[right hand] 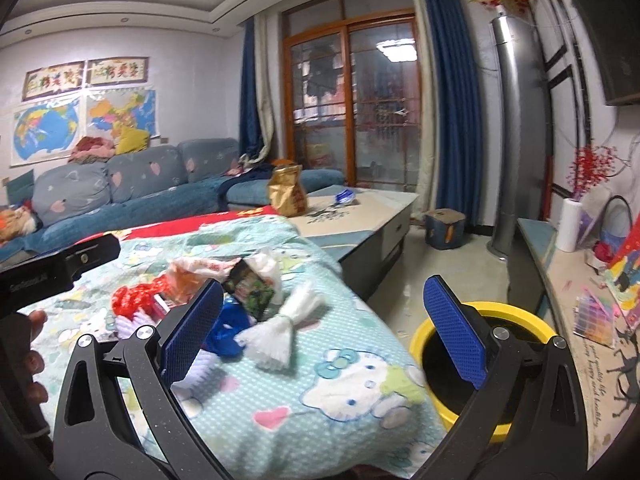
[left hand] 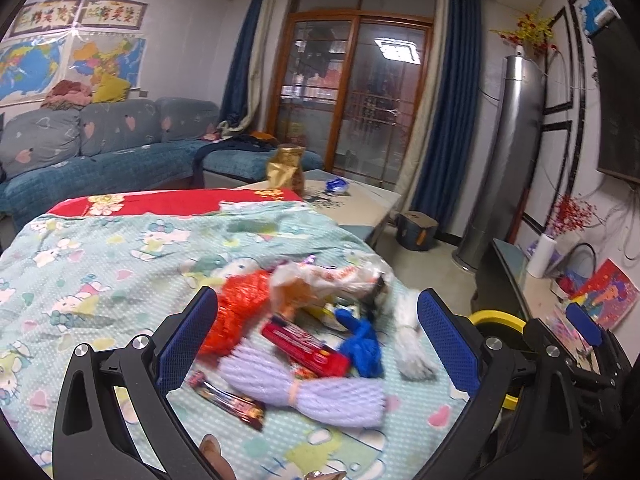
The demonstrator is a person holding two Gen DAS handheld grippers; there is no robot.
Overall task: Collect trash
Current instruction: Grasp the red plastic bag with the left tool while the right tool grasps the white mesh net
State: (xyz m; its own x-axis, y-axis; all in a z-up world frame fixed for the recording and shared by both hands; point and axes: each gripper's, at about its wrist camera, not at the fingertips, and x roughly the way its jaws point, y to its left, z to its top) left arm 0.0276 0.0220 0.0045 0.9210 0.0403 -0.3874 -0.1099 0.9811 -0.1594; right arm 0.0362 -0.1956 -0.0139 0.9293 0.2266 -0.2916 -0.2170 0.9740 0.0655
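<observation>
Left gripper [left hand: 316, 316]: jaws spread wide, nothing held, poised over the trash pile with a red wrapper [left hand: 306, 346] and a blue plastic scrap [left hand: 362, 346] lying between the fingers' line of sight

Right gripper [right hand: 324, 320]: jaws spread wide, empty, set at the cloth's right edge; one finger in front of the pile, the other in front of the yellow bin [right hand: 480, 364]

Trash, all lying loose on the cartoon-print cloth [left hand: 100, 280]:
- orange mesh net [left hand: 240, 312], left of the pile, touching a crumpled clear bag [left hand: 320, 280]
- lilac foam net [left hand: 312, 396], tied at the middle, nearest the left gripper
- dark snack wrapper [left hand: 230, 398], apart from the rest, at the near left
- white foam net [right hand: 280, 332], tied at the middle, nearest the cloth's right edge
- dark printed packet [right hand: 250, 290], tilted, behind the white foam net

Bin: on the floor, just beside the cloth's right edge, lower than the cloth, mouth open

Surroundings: red cloth [left hand: 180, 202] under the far end of the printed one; gold bag [right hand: 286, 194] upright on the low table [right hand: 360, 216] beyond; blue sofa [left hand: 100, 152] along the left wall; tall silver cylinder [right hand: 516, 140] at right; long counter [right hand: 576, 320] with paper roll [right hand: 570, 224] and clutter to the right of the bin

Open room: bare floor between the table and the counter; cloth clear of trash at the left and near sides
</observation>
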